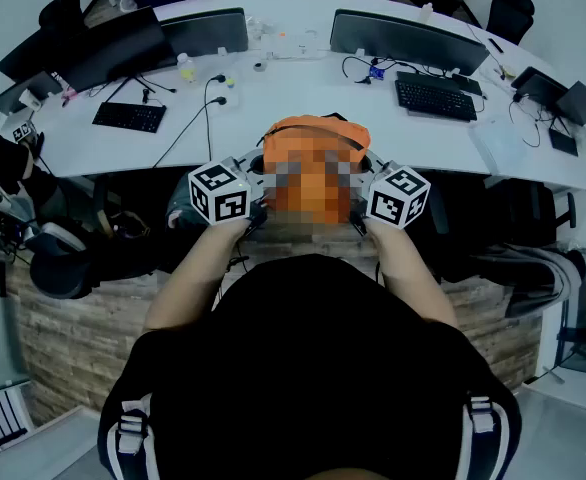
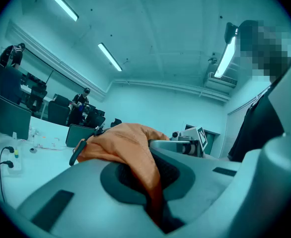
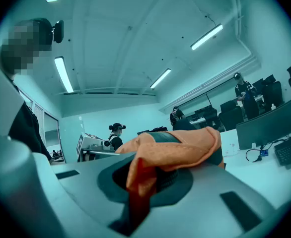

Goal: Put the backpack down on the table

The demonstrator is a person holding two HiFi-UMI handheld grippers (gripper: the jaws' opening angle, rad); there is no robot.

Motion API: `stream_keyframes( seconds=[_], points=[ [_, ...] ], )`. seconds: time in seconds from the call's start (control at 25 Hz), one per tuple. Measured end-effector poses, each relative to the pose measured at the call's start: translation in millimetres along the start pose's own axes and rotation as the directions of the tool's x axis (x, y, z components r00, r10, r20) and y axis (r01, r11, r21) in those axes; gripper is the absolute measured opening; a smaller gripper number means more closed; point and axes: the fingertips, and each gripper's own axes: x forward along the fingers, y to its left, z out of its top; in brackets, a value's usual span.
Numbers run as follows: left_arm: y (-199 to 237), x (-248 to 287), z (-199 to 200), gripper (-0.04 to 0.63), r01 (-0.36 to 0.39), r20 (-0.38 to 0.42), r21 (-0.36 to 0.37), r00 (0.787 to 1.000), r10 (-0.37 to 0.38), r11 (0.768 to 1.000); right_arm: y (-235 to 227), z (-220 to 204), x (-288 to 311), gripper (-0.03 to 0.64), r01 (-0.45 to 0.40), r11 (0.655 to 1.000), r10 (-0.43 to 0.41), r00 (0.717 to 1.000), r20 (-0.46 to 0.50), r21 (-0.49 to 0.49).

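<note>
An orange backpack [image 1: 316, 131] hangs between my two grippers, just in front of the near edge of the curved white table [image 1: 303, 98]; a mosaic patch covers its lower part in the head view. My left gripper [image 1: 257, 206] is shut on a fold of its orange fabric [image 2: 128, 145] from the left. My right gripper [image 1: 359, 214] is shut on the fabric [image 3: 180, 148] from the right. Both point level, toward each other. In the left gripper view the pinch [image 2: 153, 185] sits between the jaws, and the right gripper [image 3: 139, 185] shows the same.
On the table stand dark monitors [image 1: 405, 38] [image 1: 205, 30], keyboards [image 1: 129, 116] [image 1: 435, 99], cables, small bottles and papers [image 1: 503, 146]. Its front is brick-faced [image 1: 73, 328]. Headsets and gear [image 1: 13, 203] hang at the left. Other people are in the room behind.
</note>
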Motion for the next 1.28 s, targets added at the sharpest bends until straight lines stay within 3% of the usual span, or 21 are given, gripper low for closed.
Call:
stream_keyframes(
  seconds=[0.56, 1.28],
  points=[
    [20.3, -14.2, 0.1, 0.038, 0.019, 0.013, -0.052, 1.0, -0.018, 0.998, -1.1, -3.0, 25.5, 0.043, 0.028, 0.999, -0.028, 1.0, -0.012, 0.017],
    [58.5, -0.5, 1.3, 0.038, 0.001, 0.005, -0.053, 1.0, -0.001, 0.999, -32.7, 1.2, 47.3, 0.029, 0.007, 0.999, -0.007, 1.0, 0.006, 0.044]
  ],
)
